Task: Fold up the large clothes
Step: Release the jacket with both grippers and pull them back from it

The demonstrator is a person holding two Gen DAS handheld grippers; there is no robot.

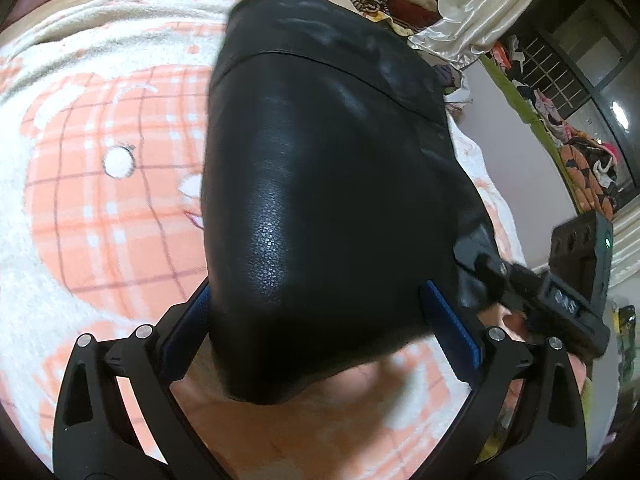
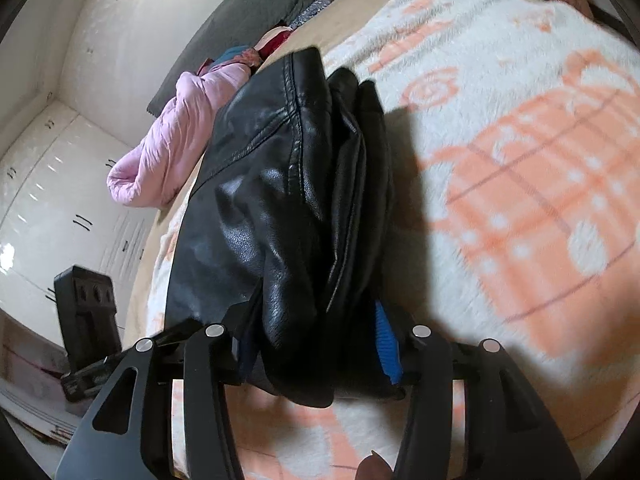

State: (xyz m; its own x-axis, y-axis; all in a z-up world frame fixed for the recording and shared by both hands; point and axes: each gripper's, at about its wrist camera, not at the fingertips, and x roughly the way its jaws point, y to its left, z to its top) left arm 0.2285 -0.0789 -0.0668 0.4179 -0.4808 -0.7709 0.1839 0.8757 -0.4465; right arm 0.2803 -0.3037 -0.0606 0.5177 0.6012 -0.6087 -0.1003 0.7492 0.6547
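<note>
The thick folded edge of the black leather jacket [image 2: 280, 200] is clenched in the right tool [image 2: 316, 344]; its near corner is gripped by the left tool [image 1: 316, 312]; on the blanketed bed [image 1: 100, 208], the stiff, slick bundle could slip or spring open if lifted unevenly.

There is one black leather jacket [image 1: 320, 168], folded into a thick bundle, in the middle of one white and orange checked fleece blanket [image 1: 100, 208]. Two black grippers with blue pads are visible, the left gripper [image 1: 316, 312] and the right gripper [image 2: 316, 344]. One pink padded garment [image 2: 180, 140] lies at the blanket's far left edge.
</note>
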